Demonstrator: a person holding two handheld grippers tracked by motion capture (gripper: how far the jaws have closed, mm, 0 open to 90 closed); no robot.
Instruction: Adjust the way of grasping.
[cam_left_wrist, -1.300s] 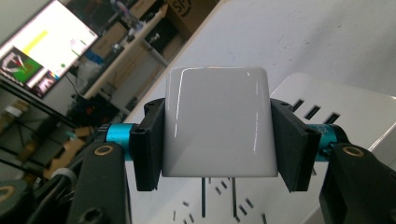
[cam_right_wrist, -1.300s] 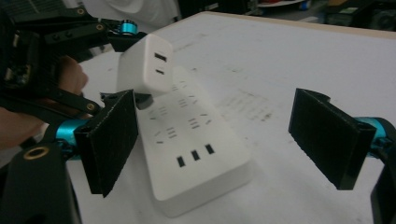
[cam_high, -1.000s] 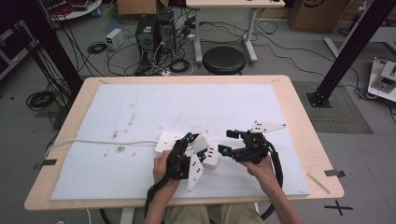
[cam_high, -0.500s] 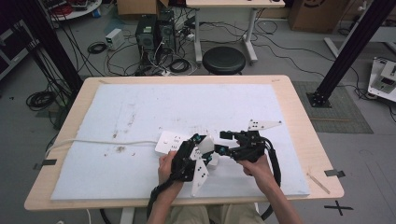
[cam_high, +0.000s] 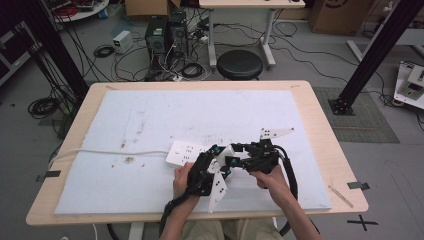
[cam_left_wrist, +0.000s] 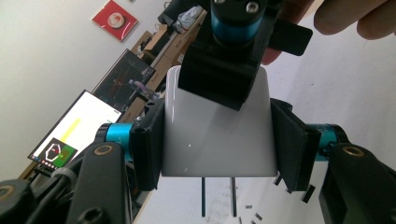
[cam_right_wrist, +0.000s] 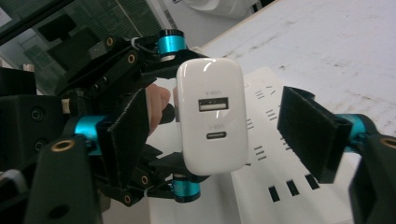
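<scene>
A white USB charger (cam_left_wrist: 215, 135) with two prongs pointing down is clamped by its sides in my left gripper (cam_left_wrist: 217, 140), which is shut on it. In the right gripper view the charger (cam_right_wrist: 212, 121) faces me with its two ports. My right gripper (cam_right_wrist: 219, 130) stands open around it, both jaws clear of its sides. In the high view both grippers meet near the table's front middle, the left gripper (cam_high: 212, 162) and the right gripper (cam_high: 235, 157) with the charger (cam_high: 226, 151) between them. A white power strip (cam_high: 182, 152) lies just to the left and beneath.
The power strip's white cable (cam_high: 110, 151) runs left off the table edge. A white mat (cam_high: 200, 115) covers most of the wooden table (cam_high: 330, 150). A black stool (cam_high: 241, 64) and cables stand on the floor beyond.
The two grippers have drawn closer together, the left moving slightly right and the right moving left, until they meet at the charger.
</scene>
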